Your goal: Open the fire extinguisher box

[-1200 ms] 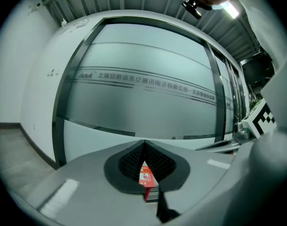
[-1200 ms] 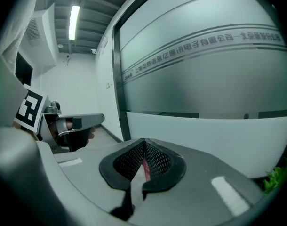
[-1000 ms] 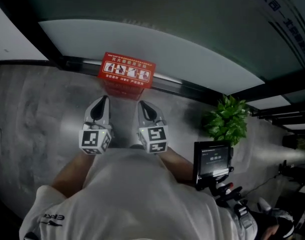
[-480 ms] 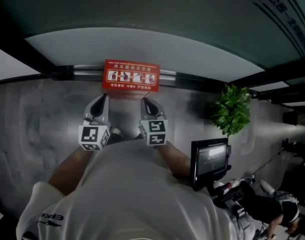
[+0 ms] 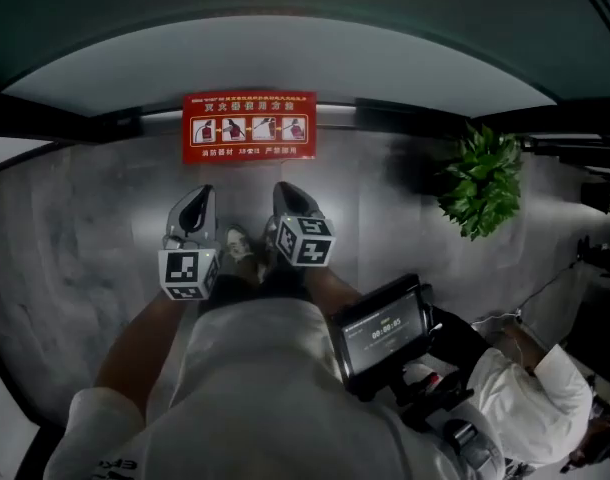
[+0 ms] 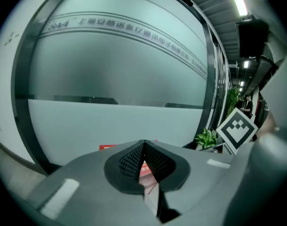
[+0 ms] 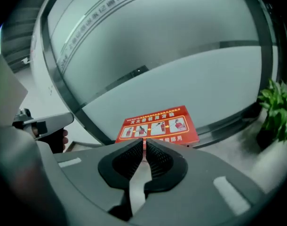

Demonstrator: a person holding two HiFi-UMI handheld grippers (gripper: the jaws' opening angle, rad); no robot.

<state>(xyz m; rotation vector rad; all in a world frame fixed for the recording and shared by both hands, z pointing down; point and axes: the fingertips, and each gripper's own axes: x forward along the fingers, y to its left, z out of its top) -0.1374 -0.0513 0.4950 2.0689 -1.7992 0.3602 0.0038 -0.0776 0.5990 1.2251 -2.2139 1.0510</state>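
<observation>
**Both claws lined up, the box untouched**

The fire extinguisher box sits on the grey floor, hard against the foot of the frosted glass wall. Its red printed face is turned up and, as far as we can judge, its lid is closed. We stand just short of it, with the left gripper and the right gripper held low and side by side. Both point at the box but are apart from it — neither touches anything.

Why this stance? We read it as the approach. The two claws are squared up to the box's near edge so that either one can go for the lid (which edge carries the catch or the hinge we cannot tell from here).

The left gripper's jaws are pressed together with nothing in them; we see no reason to part them until a target is picked. The right gripper's jaws are just opening — a thin slit shows between them, and nothing sits in it; the red box lies well beyond the tips. That suggests to us that the right claw is being readied to take the lid's edge.

A potted plant stands off to the right along the wall, and a small screen hangs near our right elbow. Neither lies between the claws and the box.
</observation>
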